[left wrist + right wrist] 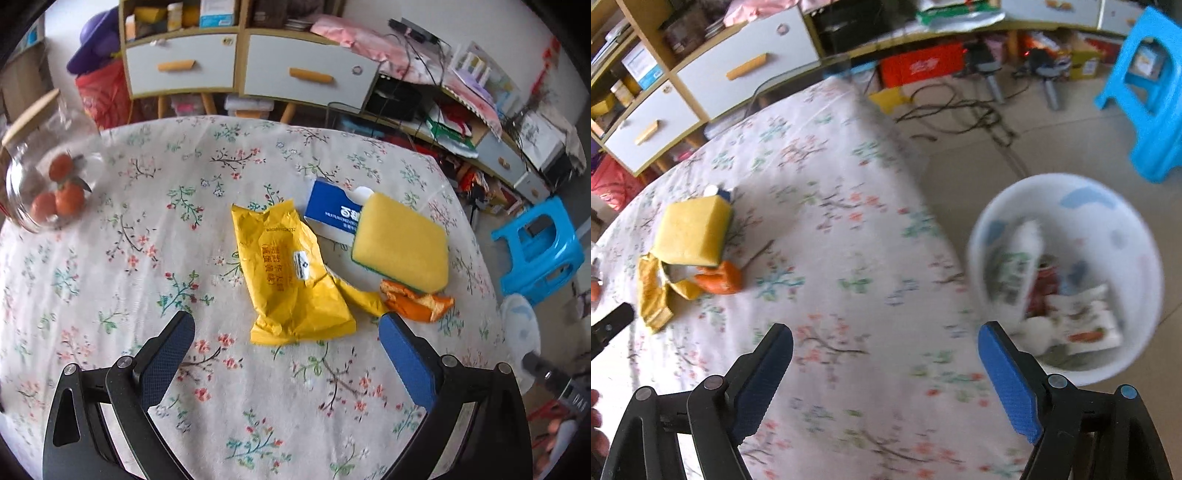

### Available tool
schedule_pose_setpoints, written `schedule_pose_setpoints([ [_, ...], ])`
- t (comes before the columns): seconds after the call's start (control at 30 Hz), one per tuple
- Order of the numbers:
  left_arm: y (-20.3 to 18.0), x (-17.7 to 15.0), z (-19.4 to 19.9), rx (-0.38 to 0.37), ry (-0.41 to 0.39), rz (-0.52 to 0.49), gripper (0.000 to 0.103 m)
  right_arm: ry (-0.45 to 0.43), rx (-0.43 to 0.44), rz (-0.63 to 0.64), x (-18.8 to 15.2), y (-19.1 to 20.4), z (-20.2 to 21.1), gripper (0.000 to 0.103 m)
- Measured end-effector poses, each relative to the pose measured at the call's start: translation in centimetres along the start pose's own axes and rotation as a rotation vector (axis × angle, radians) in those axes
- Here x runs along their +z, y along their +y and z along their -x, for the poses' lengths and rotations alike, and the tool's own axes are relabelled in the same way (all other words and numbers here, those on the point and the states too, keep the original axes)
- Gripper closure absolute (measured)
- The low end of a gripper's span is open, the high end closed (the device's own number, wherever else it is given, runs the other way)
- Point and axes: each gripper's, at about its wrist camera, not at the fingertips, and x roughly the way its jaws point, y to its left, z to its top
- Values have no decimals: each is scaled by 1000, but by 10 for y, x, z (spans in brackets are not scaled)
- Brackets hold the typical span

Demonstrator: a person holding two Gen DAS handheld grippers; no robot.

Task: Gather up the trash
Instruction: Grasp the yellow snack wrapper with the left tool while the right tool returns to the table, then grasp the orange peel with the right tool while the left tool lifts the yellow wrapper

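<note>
While both tongs, left (286,334) and right (885,343), are held open and empty, the yellow wrapper (291,277) lies flat on the worktop (147,258); it could be missed by a shallow pinch.

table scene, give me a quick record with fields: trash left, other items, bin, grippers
trash left: crumpled yellow plastic mailer bag, orange peel piece
other items: yellow sponge with green underside lying partly on a blue and white tissue pack; clear glass jar of small oranges
bin: white plastic bin on the floor beside the table, already holding wrappers
grippers: left gripper open, empty; right gripper open, empty
</note>
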Motion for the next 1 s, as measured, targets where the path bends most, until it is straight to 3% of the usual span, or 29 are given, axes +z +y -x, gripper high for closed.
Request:
schedule_pose_setpoints([
  [0.43,-10,15,-49,52,-1,45,11,49,-24,2,7,17,-31,17],
  [0.53,-8,15,-57,52,14,54,17,45,-25,10,8,19,-34,17],
  [0.63,-6,14,-56,64,11,30,29,42,-20,26,7,24,-39,17],
  [0.77,-3,10,-48,26,23,-11,43,30,0,43,7,34,-46,17],
  [0.9,3,5,-39,-36,59,-43,69,28,50,69,7,53,-55,17],
  [1.0,7,-1,-33,-41,77,-71,78,28,67,103,6,70,-63,17],
])
